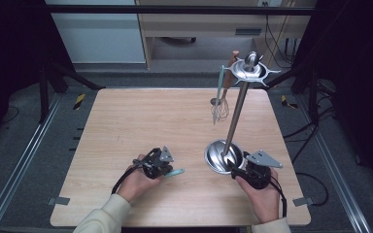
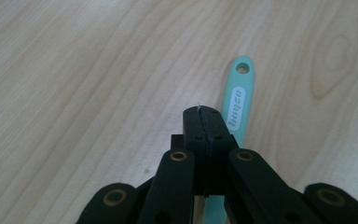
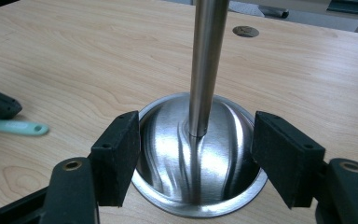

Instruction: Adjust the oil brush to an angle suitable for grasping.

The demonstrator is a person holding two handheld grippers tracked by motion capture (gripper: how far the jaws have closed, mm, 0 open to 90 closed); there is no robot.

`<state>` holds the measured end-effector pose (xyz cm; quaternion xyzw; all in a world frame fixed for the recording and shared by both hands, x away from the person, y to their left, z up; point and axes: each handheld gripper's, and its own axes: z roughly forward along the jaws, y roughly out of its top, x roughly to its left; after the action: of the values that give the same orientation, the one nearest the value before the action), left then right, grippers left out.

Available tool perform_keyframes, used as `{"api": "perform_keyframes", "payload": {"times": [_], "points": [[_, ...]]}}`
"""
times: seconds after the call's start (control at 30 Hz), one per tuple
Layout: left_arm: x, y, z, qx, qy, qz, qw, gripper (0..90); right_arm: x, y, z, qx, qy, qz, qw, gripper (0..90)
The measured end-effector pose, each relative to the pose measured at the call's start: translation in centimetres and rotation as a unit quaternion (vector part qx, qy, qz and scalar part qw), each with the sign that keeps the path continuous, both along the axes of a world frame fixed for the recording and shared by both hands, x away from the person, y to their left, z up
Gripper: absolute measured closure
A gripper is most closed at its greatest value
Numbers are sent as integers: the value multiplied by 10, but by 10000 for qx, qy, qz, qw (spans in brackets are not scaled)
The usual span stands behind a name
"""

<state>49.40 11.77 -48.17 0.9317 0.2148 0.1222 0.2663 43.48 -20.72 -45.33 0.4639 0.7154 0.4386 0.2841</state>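
Beneath my left gripper (image 2: 204,122), jaws pressed together, the teal handle (image 2: 238,100) runs lengthwise ahead; my right gripper (image 3: 196,156), spread, flanks the rack base (image 3: 168,154).

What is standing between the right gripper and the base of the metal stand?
Nothing visible. The right gripper is open, with its jaws on either side of the round base of the stand, and only bare table lies around it. The green handle lies off to the side, by the left gripper.
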Motion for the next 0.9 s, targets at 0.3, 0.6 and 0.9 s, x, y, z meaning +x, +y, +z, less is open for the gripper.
{"api": "perform_keyframes", "payload": {"times": [0.3, 0.6, 0.9], "points": [[-7, 9, 20, 242, 12, -170, 9996, 839, 0, -3, 1, 6, -24, -44, 10000, 329], [-15, 25, 44, 893, 138, -312, 9954, 650, 0, -3, 1, 3, -13, -41, 10000, 321], [-13, 27, 36, 1395, 654, -590, 9863, 639, 0, -4, 1, 37, -12, -58, 10000, 319]]}}
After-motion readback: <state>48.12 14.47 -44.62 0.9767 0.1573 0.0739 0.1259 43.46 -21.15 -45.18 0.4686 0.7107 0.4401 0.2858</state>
